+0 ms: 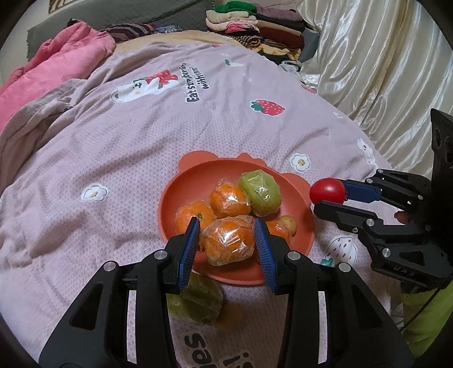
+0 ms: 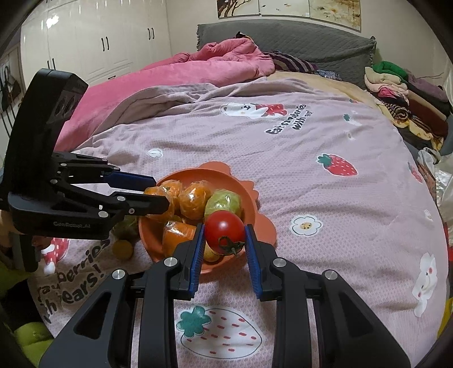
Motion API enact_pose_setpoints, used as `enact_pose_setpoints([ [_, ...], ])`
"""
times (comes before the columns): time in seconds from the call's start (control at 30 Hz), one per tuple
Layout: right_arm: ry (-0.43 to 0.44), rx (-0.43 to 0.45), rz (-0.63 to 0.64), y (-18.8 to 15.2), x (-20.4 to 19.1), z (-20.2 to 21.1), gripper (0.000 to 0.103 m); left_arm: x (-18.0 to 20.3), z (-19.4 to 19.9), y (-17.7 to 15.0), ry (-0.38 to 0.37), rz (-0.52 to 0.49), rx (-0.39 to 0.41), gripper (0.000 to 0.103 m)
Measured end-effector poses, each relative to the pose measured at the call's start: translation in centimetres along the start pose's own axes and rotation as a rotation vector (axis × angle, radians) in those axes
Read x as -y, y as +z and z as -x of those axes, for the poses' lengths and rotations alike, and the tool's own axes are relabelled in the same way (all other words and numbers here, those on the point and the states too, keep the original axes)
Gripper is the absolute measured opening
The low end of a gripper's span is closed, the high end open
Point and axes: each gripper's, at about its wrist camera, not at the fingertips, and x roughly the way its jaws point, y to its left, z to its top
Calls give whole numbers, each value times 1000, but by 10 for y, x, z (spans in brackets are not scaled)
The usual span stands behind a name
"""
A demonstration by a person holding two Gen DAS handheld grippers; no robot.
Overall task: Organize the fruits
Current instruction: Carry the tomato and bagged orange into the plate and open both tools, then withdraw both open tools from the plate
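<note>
Fruit wrapped in clear film fills an orange plate (image 1: pixel 181 195) that sits on the pink strawberry-print bedspread (image 1: pixel 113 158). The left gripper (image 1: pixel 226 226) is clamped on a wrapped orange (image 1: pixel 229 240), its blue pads pressed against the film on both sides, above the near part of the plate. Whether that orange rests on the plate or hangs just over it I cannot tell. Behind it lie two more wrapped oranges (image 1: pixel 229 198) and a wrapped green fruit (image 1: pixel 260 192). Another orange piece and a small yellowish fruit at the plate's right are mostly hidden behind the gripper's right finger.

The right gripper (image 2: pixel 225 235) is closed on a red tomato (image 2: pixel 223 226), its green stem turned toward the camera, just right of the plate's rim. From the left wrist view one of its pads is covered by the tomato.

Off the plate on the near side, a second green wrapped fruit (image 1: pixel 203 297) lies on the bedspread, half covered by the left gripper's fingers, and a small yellow-green fruit (image 2: pixel 123 249) sits beside it, too blurred to name. A fingertip (image 1: pixel 403 217) of the person shows behind the right gripper. Folded clothes (image 1: pixel 254 25) are stacked at the far side, cut off by the round edge.
</note>
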Motion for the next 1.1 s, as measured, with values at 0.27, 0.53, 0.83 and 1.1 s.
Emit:
enact_pose_setpoints([
  [0.27, -6, -11, 5, 2, -1, -6, 27, -5, -3, 2, 2, 13, 5, 32],
  [0.53, -12, -23, 2, 0, -1, -12, 29, -7, -5, 2, 3, 15, 4, 32],
  [0.83, -16, -13, 7, 1, -5, -8, 46, -7, -7, 3, 7, 20, 6, 32],
  [1.1, -22, -9, 0, -1, -4, -4, 53, -8, -6, 2, 7, 22, 9, 32],
])
